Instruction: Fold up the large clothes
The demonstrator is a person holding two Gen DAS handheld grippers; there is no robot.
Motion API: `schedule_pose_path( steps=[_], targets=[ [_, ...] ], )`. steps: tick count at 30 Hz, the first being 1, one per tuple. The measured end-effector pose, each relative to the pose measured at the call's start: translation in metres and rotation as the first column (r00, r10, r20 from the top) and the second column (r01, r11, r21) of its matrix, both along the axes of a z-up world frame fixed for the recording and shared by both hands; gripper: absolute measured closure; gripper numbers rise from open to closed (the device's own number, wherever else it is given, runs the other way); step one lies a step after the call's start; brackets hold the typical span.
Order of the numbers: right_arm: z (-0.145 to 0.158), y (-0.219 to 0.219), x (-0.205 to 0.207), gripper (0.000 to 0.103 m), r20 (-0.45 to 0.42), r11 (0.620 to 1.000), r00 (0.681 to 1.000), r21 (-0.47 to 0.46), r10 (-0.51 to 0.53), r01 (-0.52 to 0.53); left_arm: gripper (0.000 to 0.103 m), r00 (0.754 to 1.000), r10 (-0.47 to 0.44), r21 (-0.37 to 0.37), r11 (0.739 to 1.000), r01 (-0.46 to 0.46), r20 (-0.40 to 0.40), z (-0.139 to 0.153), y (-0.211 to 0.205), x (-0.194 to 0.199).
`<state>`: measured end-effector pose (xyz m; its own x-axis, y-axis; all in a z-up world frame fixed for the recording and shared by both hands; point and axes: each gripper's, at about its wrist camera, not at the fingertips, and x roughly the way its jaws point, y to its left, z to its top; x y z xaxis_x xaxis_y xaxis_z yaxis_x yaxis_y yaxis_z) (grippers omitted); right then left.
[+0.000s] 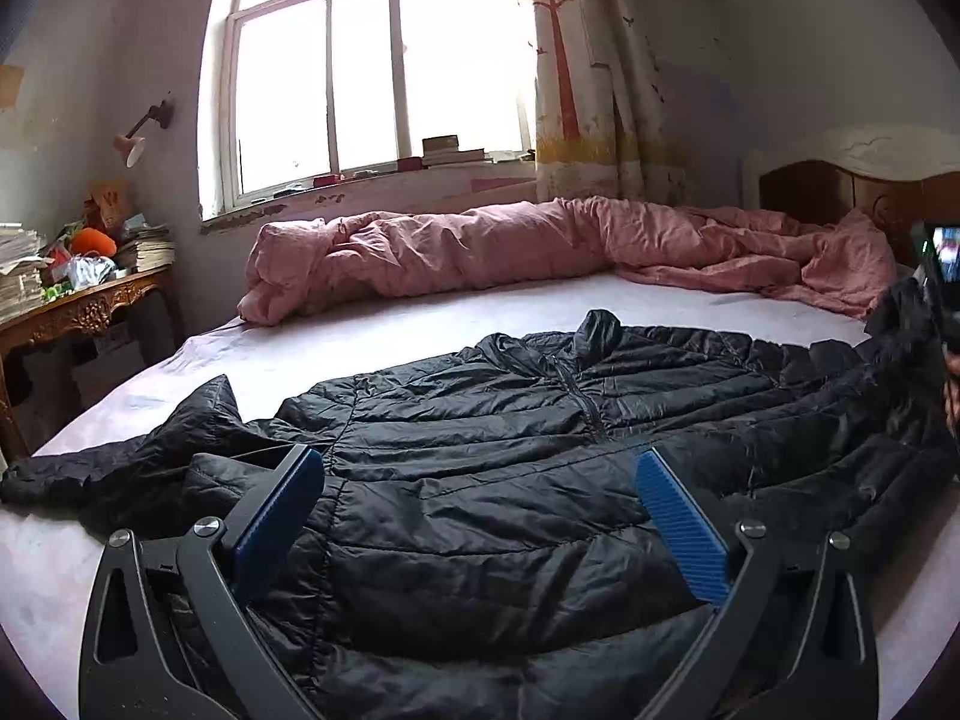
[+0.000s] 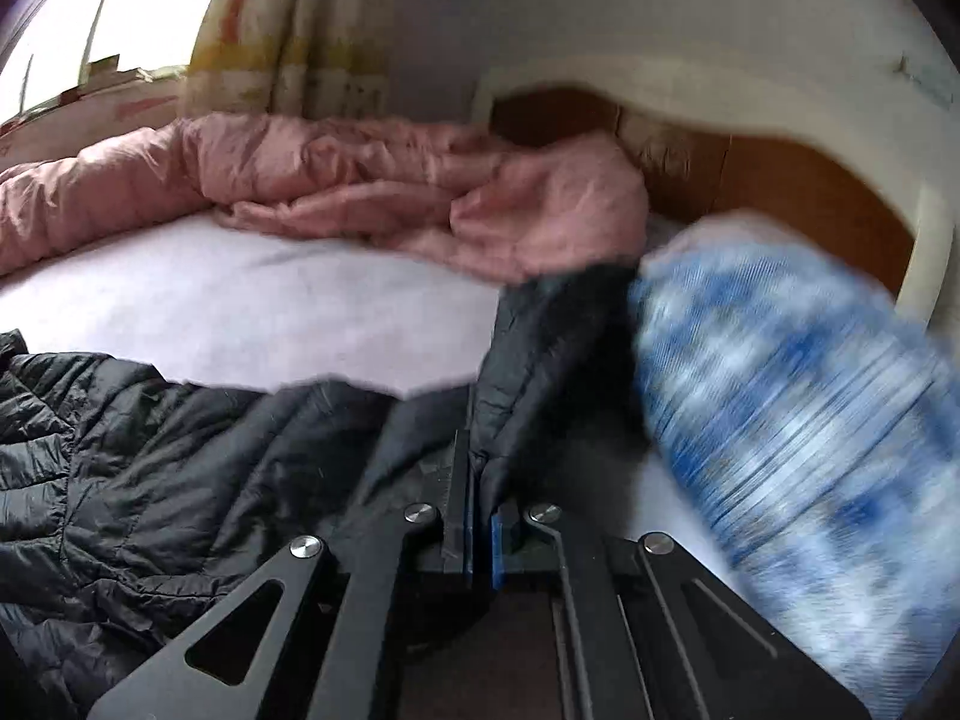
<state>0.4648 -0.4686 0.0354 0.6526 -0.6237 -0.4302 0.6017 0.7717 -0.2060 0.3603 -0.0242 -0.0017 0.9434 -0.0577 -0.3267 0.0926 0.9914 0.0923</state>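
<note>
A black quilted jacket (image 1: 492,432) lies spread front-up on the bed (image 1: 420,318), its zip running up the middle and one sleeve bunched at the left. My left gripper (image 1: 480,480) is open, its blue pads (image 1: 678,516) wide apart just above the jacket's lower body. My right gripper (image 2: 480,504) is shut on the jacket's right sleeve (image 2: 540,348), which rises lifted from the jaws. The rest of the jacket (image 2: 150,450) lies to its left. The right gripper also shows at the right edge of the left wrist view (image 1: 939,276).
A crumpled pink quilt (image 1: 540,246) lies along the bed's far side under the window (image 1: 384,66). A wooden headboard (image 2: 780,180) stands at the right, with a blue and white pillow (image 2: 798,408) before it. A cluttered wooden side table (image 1: 78,306) stands left.
</note>
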Motion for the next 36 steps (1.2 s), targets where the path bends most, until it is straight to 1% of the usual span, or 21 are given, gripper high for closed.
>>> schedule_pose_path(
  steps=[2,4,5,6,7,8,10,11,13,14,16,17,18,20,22,24,26,28,30,34,36],
  targets=[
    [0.015,0.019,-0.013,0.099,0.069,0.994,0.992,-0.002,0.108,-0.108,0.0,1.0,-0.003,0.0,1.0,0.003,-0.002,0.0,-0.001,0.0],
    [0.023,0.038,-0.02,0.099,0.098,0.976,0.972,0.004,0.216,-0.217,0.0,0.999,-0.001,-0.012,1.0,0.001,-0.035,-0.002,0.001,0.005],
    [0.024,0.056,-0.025,0.099,0.085,0.939,0.937,0.03,0.339,-0.342,0.0,0.999,0.004,-0.021,1.0,-0.005,-0.051,-0.003,0.004,0.008],
    [0.023,0.069,-0.025,0.099,0.055,0.9,0.902,0.064,0.428,-0.431,0.0,0.998,0.006,-0.035,0.999,-0.008,-0.066,-0.004,0.007,0.011],
    [0.02,0.081,-0.026,0.099,0.033,0.866,0.87,0.091,0.492,-0.492,0.0,0.997,0.007,-0.051,0.999,-0.01,-0.075,-0.004,0.01,0.012],
    [0.012,0.1,-0.028,0.099,-0.001,0.818,0.824,0.113,0.567,-0.563,0.0,0.997,0.009,-0.069,0.998,-0.015,-0.081,-0.004,0.013,0.013],
    [-0.003,0.126,-0.025,0.099,-0.092,0.781,0.777,0.127,0.623,-0.611,0.0,0.996,0.012,-0.092,0.996,-0.02,-0.087,-0.006,0.018,0.014],
    [-0.01,0.133,-0.022,0.099,-0.13,0.774,0.763,0.145,0.633,-0.617,0.0,0.996,0.012,-0.099,0.995,-0.021,-0.091,-0.006,0.019,0.015],
    [-0.019,0.137,-0.02,0.099,-0.141,0.764,0.753,0.19,0.643,-0.616,0.0,0.995,0.011,-0.107,0.994,-0.022,-0.1,-0.007,0.02,0.016],
    [-0.02,0.136,-0.02,0.097,-0.143,0.766,0.755,0.197,0.64,-0.612,0.0,0.995,0.01,-0.107,0.994,-0.021,-0.102,-0.008,0.02,0.016],
    [-0.017,0.135,-0.025,0.085,-0.127,0.779,0.771,0.174,0.624,-0.602,0.0,0.995,0.008,-0.103,0.995,-0.018,-0.102,-0.008,0.018,0.016],
    [-0.011,0.131,-0.03,0.073,-0.095,0.787,0.784,0.15,0.613,-0.598,0.0,0.995,0.006,-0.099,0.995,-0.016,-0.1,-0.008,0.017,0.015],
    [-0.007,0.125,-0.032,0.056,-0.067,0.787,0.788,0.141,0.613,-0.6,0.0,0.995,0.005,-0.095,0.995,-0.014,-0.099,-0.008,0.016,0.015],
    [0.007,0.116,-0.034,0.047,0.002,0.788,0.796,0.134,0.606,-0.601,0.0,0.995,0.003,-0.086,0.996,-0.011,-0.096,-0.007,0.014,0.014],
    [0.019,0.106,-0.039,0.047,0.047,0.804,0.815,0.145,0.577,-0.577,0.0,0.996,0.001,-0.08,0.997,-0.009,-0.094,-0.007,0.013,0.014],
    [0.031,0.085,-0.045,0.046,0.127,0.837,0.856,0.181,0.501,-0.516,0.0,0.996,0.002,-0.08,0.997,-0.009,-0.094,-0.007,0.013,0.014],
    [0.04,0.057,-0.052,0.043,0.199,0.868,0.897,0.237,0.395,-0.436,0.0,0.995,0.002,-0.081,0.997,-0.01,-0.095,-0.007,0.013,0.014],
    [0.046,0.03,-0.058,0.043,0.258,0.885,0.918,0.284,0.3,-0.369,0.0,0.995,0.002,-0.08,0.997,-0.009,-0.097,-0.007,0.012,0.014],
    [0.05,0.007,-0.062,0.043,0.284,0.885,0.927,0.326,0.244,-0.333,0.0,0.995,0.002,-0.078,0.997,-0.01,-0.097,-0.007,0.012,0.014],
    [0.052,-0.024,-0.065,0.043,0.295,0.883,0.933,0.356,0.206,-0.307,0.0,0.995,0.002,-0.077,0.997,-0.009,-0.095,-0.007,0.011,0.014],
    [0.052,-0.032,-0.061,0.043,0.282,0.878,0.936,0.364,0.212,-0.309,0.0,0.995,0.002,-0.077,0.997,-0.009,-0.097,-0.007,0.011,0.014]
  ],
)
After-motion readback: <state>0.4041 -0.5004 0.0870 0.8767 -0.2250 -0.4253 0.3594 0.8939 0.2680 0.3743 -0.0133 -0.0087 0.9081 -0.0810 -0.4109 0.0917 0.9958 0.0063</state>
